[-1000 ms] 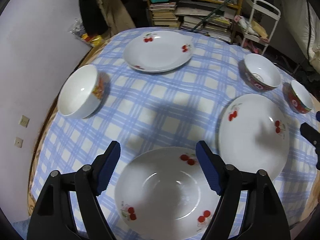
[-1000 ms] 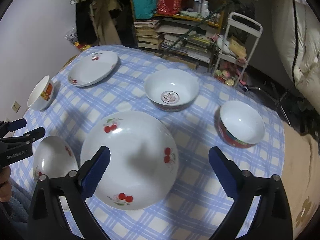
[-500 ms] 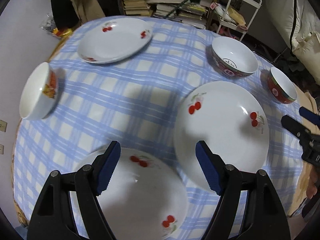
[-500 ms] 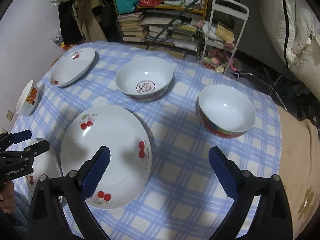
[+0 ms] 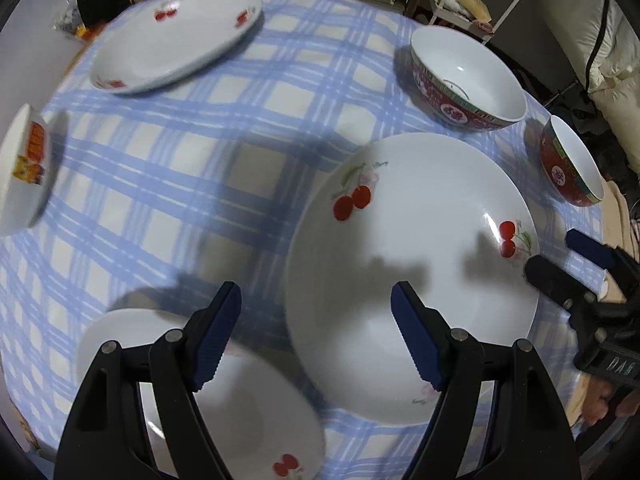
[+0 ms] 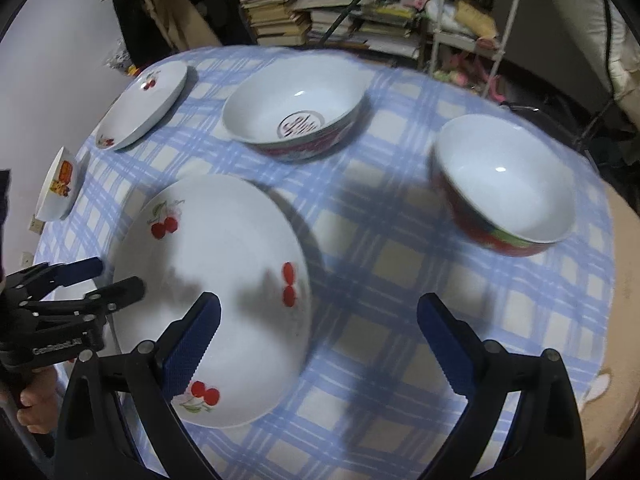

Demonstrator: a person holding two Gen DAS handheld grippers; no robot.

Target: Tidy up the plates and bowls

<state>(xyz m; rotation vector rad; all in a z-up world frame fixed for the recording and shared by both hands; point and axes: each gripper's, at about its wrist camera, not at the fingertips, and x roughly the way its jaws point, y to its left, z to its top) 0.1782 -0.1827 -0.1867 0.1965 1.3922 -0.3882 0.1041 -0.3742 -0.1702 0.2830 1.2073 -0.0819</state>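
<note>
Lower centre of left wrist view: left gripper (image 5: pixel 316 334) jaws wide, empty, straddling near rim of large cherry plate (image 5: pixel 412 276). Right gripper (image 6: pixel 318 344) wide, empty, plate's edge between jaws. Plate script unreadable.

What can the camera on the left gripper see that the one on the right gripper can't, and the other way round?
Only the left wrist view shows the near cherry plate under its own open left gripper.

Only the right wrist view shows the emblem in the bottom of the big bowl, and the stacked books clearly.

Both show the large cherry plate, the far cherry plate, the small orange-patterned bowl, the red-sided bowl, the blue checked tablecloth and the open right gripper.
</note>
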